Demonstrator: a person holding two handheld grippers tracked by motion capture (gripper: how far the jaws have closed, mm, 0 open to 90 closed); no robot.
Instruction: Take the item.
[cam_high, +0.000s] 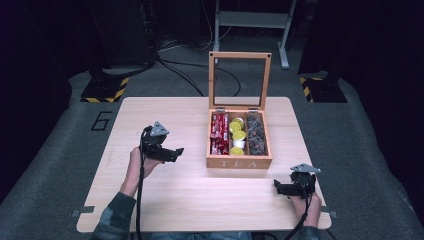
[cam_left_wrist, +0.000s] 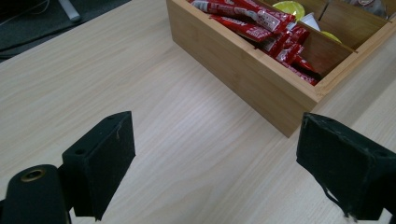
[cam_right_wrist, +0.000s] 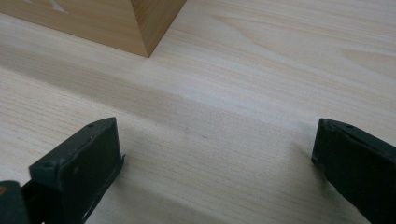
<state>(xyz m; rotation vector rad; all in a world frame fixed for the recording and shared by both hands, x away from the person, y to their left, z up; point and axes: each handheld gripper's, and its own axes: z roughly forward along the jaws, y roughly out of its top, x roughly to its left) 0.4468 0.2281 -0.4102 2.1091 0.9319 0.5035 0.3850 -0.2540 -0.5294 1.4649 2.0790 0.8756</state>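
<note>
A wooden tea box (cam_high: 239, 162) marked TEA stands on the table with its glass lid (cam_high: 240, 80) raised upright. Its left compartment holds red packets (cam_high: 219, 132), the middle one yellow and white pods (cam_high: 237, 136), the right one dark sachets (cam_high: 256, 134). My left gripper (cam_high: 174, 152) is open to the left of the box, jaws pointing toward it; the left gripper view has the box's corner (cam_left_wrist: 261, 79) and the red packets (cam_left_wrist: 261, 23) just ahead. My right gripper (cam_high: 278, 188) is open near the table's front right, below the box's corner (cam_right_wrist: 140, 28). Nothing lies between either pair of jaws.
The light wooden table (cam_high: 175, 200) stands on grey carpet. Behind it are black stands with yellow-striped bases (cam_high: 105, 89) and a grey metal frame (cam_high: 252, 20). Cables run across the floor behind the box.
</note>
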